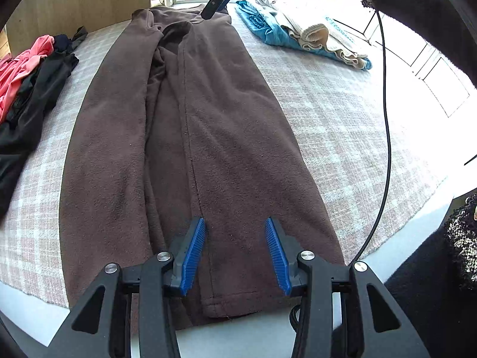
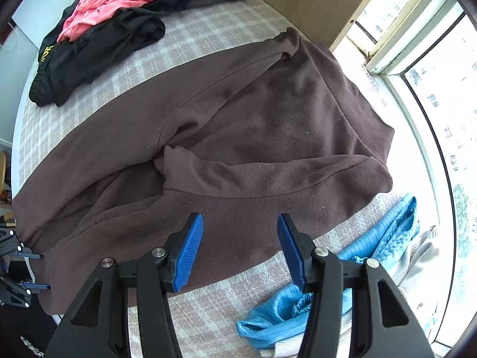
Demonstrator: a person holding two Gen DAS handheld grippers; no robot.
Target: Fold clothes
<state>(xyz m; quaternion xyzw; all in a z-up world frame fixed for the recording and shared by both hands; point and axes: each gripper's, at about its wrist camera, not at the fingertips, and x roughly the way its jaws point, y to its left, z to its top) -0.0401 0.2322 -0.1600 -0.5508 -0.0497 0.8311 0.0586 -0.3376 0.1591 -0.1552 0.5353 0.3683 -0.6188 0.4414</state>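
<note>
**Brown fleece trousers laid flat, both grippers released over them**

The trousers [image 1: 190, 137] lie lengthwise on the checked cloth [image 1: 328, 113] that covers the surface, legs side by side with a fold of fabric bunched along the inner seam. Their hems reach the near edge, right under the left gripper [image 1: 235, 250], whose blue pads stand spread apart above one leg end, holding nothing. At the far end, the waist lies next to the window [image 2: 417, 59].

From the right wrist view, the right gripper [image 2: 240, 247] hovers over the waist half of the trousers [image 2: 238, 137], jaws spread wide and gripping nothing; a flap of fleece is turned over just ahead of it. In the left wrist view this gripper [image 1: 213, 9] shows at the waist end, its tip close to the fabric, though contact cannot be told.

To one side of the trousers lies a heap of pink and black clothes [image 2: 104, 21], apart from them. On the other side, near the right gripper, sits a blue garment [image 2: 372, 253] with beige cloth [image 1: 316, 34] on it.
</note>
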